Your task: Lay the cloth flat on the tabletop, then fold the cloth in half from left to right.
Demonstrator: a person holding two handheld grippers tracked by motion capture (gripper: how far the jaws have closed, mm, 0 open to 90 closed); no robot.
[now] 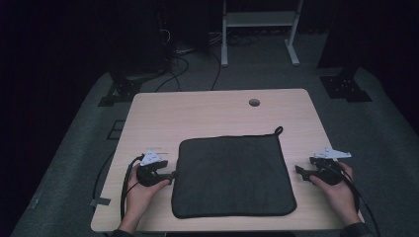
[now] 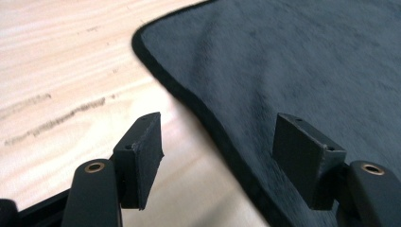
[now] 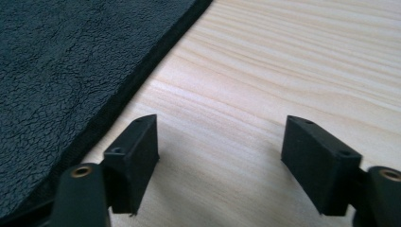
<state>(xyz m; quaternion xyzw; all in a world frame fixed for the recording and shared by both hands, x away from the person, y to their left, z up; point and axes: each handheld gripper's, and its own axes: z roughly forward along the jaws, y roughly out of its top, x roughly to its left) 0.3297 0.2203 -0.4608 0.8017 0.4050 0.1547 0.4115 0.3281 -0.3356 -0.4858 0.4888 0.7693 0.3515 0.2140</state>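
A dark square cloth (image 1: 232, 175) lies flat on the pale wooden bench (image 1: 217, 111), toward the person's side, with a small hanging loop (image 1: 278, 130) at its far right corner. From the high view, the left gripper (image 1: 170, 177) sits at the cloth's left edge, held in the left hand (image 1: 141, 190), and the right gripper (image 1: 300, 173) rests just off the cloth's right edge in the right hand (image 1: 336, 190) — each has a pale three-cornered plate on top and a black cable trailing back toward the person. That view is too distant to read the jaws; the gripper views settle it. In the left gripper view the left gripper (image 2: 217, 156) has its jaws wide apart with nothing between them, straddling the cloth's bound edge (image 2: 222, 137): one jaw stands over bare wood, the other over the cloth's soft nap (image 2: 293, 61). In the right gripper view the right gripper (image 3: 220, 158) is likewise spread open and empty, both jaws over bare wood grain, with the cloth's edge (image 3: 142, 75) running just beside one jaw. The high view alone adds the round cable hole (image 1: 254, 102) near the bench's far edge, the grey carpeted floor (image 1: 385, 128), a white frame (image 1: 259, 29) beyond, and loose cables (image 1: 183, 66) on the floor.
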